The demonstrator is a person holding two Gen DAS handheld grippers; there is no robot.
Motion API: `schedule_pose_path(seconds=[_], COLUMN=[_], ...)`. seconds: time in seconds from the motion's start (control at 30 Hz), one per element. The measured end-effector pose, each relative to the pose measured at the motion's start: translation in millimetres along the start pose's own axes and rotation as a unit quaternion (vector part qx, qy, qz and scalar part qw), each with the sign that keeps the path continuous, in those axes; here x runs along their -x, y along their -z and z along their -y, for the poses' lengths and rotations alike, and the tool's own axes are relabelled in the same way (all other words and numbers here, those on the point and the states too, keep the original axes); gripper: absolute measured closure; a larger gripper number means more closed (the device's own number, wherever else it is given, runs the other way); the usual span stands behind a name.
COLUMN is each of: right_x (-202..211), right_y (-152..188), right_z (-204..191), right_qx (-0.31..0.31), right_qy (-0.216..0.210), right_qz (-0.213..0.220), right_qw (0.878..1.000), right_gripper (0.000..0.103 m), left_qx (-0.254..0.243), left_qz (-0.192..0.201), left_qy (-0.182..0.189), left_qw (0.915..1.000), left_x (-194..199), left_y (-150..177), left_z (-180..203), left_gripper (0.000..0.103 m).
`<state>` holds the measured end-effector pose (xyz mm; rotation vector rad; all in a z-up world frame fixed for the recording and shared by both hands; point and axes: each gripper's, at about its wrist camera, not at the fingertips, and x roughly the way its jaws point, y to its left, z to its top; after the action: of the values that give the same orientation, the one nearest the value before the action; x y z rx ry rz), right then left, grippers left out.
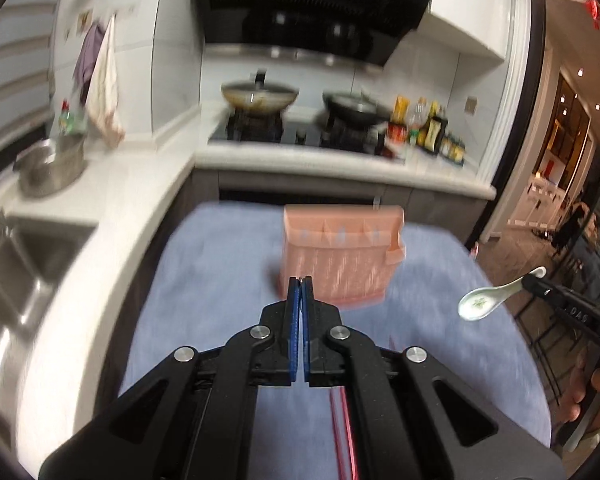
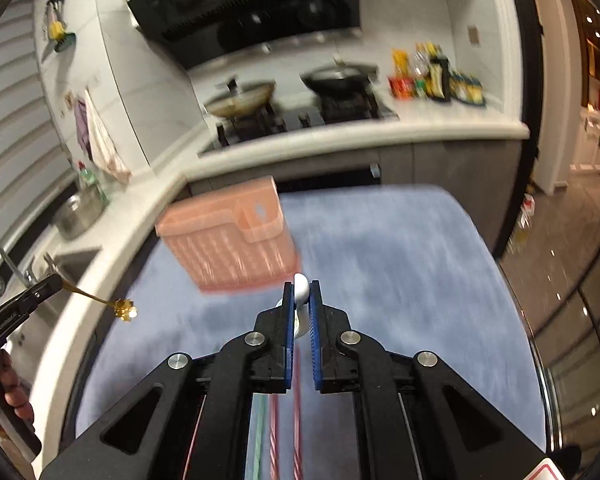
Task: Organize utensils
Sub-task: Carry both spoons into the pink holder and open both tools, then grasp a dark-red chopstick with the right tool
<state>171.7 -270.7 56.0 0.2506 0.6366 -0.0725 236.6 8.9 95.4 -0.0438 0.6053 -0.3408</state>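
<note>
A pink slatted utensil holder [image 1: 340, 256] stands on the blue cloth-covered table [image 1: 220, 280]; it also shows in the right wrist view [image 2: 232, 240]. My left gripper [image 1: 300, 280] is shut on a thin gold utensil with a flower-shaped end [image 2: 124, 309], held in the air left of the holder. My right gripper [image 2: 301, 286] is shut on the handle of a white ceramic spoon [image 1: 484, 300], held above the table to the right of the holder. Red and green chopsticks [image 2: 276, 432] lie on the cloth beneath the grippers.
A white counter with a steel sink [image 1: 24, 264] and a metal bowl [image 1: 52, 168] runs along the left. Behind the table stands a stove with two woks [image 1: 260, 96] and sauce bottles [image 1: 428, 128]. A doorway opens at the right.
</note>
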Motion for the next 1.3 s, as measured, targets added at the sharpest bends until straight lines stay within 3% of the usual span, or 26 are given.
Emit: schedule_pose_path(seconds=[0.13,0.3,0.47,0.7,0.77,0.83,0.9,1.07,1.13,1.3], right_x=[-31.9,-81.4,-125.7,-167.8,-170.7,-162.9,-149.6,-98.3,-71.8,-31.2], right_y=[-50.8,-88.1,-100.6,-89.2,-86.5,-87.5,-90.4,-81.3,-62.3,11.4], right_z=[-18.6,-32.7,-40.8,-37.1,-36.1,-35.0,-31.9,-23.8,-18.9,-3.8], right_qx=[0.006,0.006,0.012,0.001,-0.001,-0.004,-0.014,-0.012,-0.005,0.006], right_qy=[-0.008,-0.020,-0.016,-0.015,-0.015,-0.009,-0.015,-0.025,-0.025,-0.001], right_qz=[0.023,0.019,0.000,-0.039,-0.039,-0.027,-0.018,0.001,0.001,-0.038], right_qw=[1.000,1.000,1.000,0.999,0.999,1.000,1.000,1.000,1.000,0.999], right_gripper=[0.096,0.096,0.096,0.095,0.092,0.084,0.081,0.073,0.068,0.067], left_qx=[-0.011,-0.012,-0.008,0.002,0.013,0.022,0.021,0.007,0.015,0.029], left_qz=[0.033,0.034,-0.005,-0.029,-0.023,-0.012,0.006,-0.002,-0.011,-0.036], left_qy=[-0.002,-0.008,-0.015,-0.022,-0.034,-0.044,-0.055,-0.060,-0.057,-0.054], left_qw=[0.9994,0.9993,0.9998,0.9993,0.9991,0.9987,0.9982,0.9982,0.9982,0.9975], left_x=[-26.6,-75.6,-120.9,-148.9,-147.7,-140.7,-129.6,-91.6,-75.3,-36.6], left_y=[-47.2,-77.9,-73.2,-58.9,-57.0,-56.0,-55.0,-34.8,-19.4,43.4], left_z=[7.0,9.0,3.3,-3.6,-5.7,-7.9,-7.3,-6.2,-8.9,-15.1], left_gripper=[0.102,0.102,0.102,0.101,0.088,0.044,0.042,0.040,0.030,0.023])
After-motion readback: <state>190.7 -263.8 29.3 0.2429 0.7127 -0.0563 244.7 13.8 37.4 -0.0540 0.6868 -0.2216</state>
